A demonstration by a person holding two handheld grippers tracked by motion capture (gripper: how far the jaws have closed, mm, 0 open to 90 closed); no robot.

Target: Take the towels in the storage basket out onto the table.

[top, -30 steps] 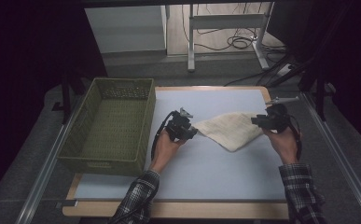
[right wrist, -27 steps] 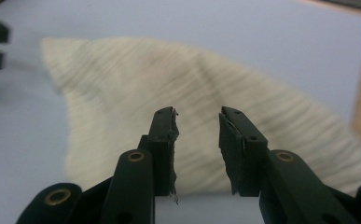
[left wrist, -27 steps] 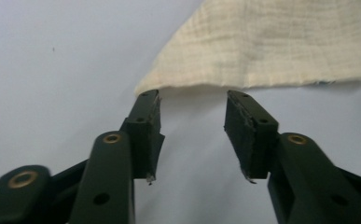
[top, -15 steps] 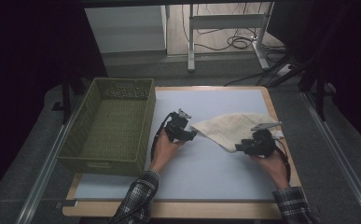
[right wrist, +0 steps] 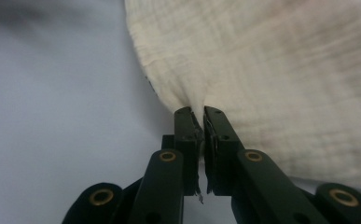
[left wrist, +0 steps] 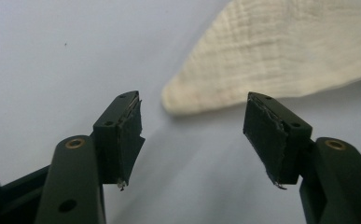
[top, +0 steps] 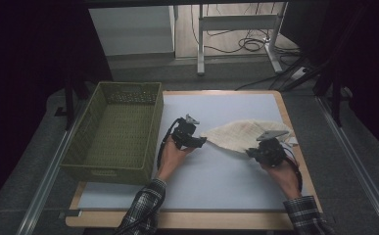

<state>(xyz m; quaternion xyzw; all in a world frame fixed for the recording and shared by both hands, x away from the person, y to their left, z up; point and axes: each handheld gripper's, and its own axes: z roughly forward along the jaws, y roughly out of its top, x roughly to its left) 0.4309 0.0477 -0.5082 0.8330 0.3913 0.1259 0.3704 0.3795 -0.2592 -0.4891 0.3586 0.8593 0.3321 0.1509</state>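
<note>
On the pale blue mat (top: 226, 181), seen from the high view, a cream cloth (top: 241, 136) lies spread to the right of the green basket (top: 113, 132), well apart from it. The left gripper (top: 200, 142) sits just off the cloth's pointed left tip; the right gripper (top: 252, 152) is at the cloth's near edge, on the side away from the basket. The step in hand looks like folding or gathering the cloth, with one hand taking a new hold while the other has let go.

In the left gripper view, the left gripper (left wrist: 192, 135) has its jaws standing apart, having just opened further, and nothing lies between them. The cloth's rounded tip (left wrist: 178, 100) rests flat on the mat just beyond the jaws, not touched by either pad.

In the right gripper view, the right gripper (right wrist: 197, 114) has just closed, and its jaws are nearly together, pinching the cloth's edge (right wrist: 187, 93), which puckers into a small fold where it enters them.

The next move probably calls for the right hand to lift that pinched edge and carry it across the cloth toward the basket side, while the left gripper either re-takes the tip or stays clear. The pinch is shallow, so the thin fabric could slip out.
</note>
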